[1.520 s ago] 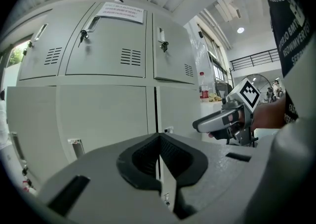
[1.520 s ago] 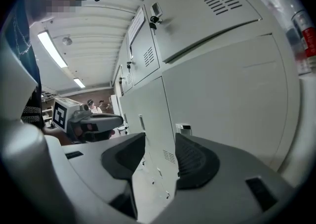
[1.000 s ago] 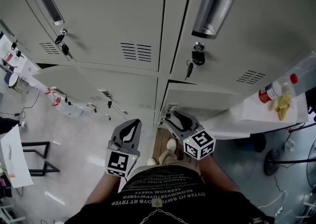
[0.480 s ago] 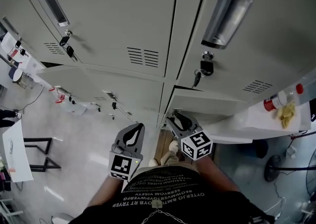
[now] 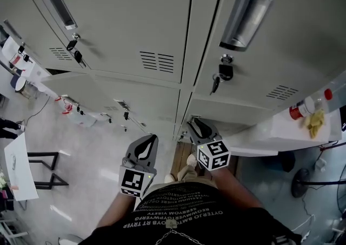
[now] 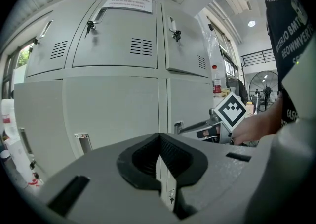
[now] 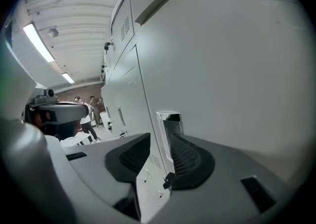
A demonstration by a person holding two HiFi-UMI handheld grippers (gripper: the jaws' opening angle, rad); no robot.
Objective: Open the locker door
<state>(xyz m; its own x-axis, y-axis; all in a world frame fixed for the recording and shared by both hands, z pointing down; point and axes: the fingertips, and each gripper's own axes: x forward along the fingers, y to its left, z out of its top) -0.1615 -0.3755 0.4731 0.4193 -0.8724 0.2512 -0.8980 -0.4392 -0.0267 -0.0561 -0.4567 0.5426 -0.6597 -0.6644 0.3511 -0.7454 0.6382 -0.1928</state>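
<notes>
Now the right gripper (image 5: 199, 126) is found closer against the lower right locker door (image 5: 232, 112) than a second ago, when it was held a little out from the door's edge with its jaws wider. Its jaws have just been closing, and in the right gripper view the bright metal handle (image 7: 169, 128) is seen standing upright between them. A grip has not yet been made: one pad lies just beside or against the handle, while a strip of door is visible between the handle and the other pad. The jaws are therefore counted as open, with the handle bracketed. The door itself is shut, flush with its neighbours, and a small dark thing, probably a key (image 7: 167, 181), is seen below the handle.

The left gripper (image 5: 142, 150) has been kept where it was, low and to the left of the other, well apart from any handle. Its jaws are closed tip to tip on nothing.

For the task, this is judged to be the end of the reach and the start of the grasp. The closing has to be finished so that both pads bear on the handle, and only then can the door be drawn outward. If the pull is begun too early, a slip off the smooth metal is to be expected.
</notes>
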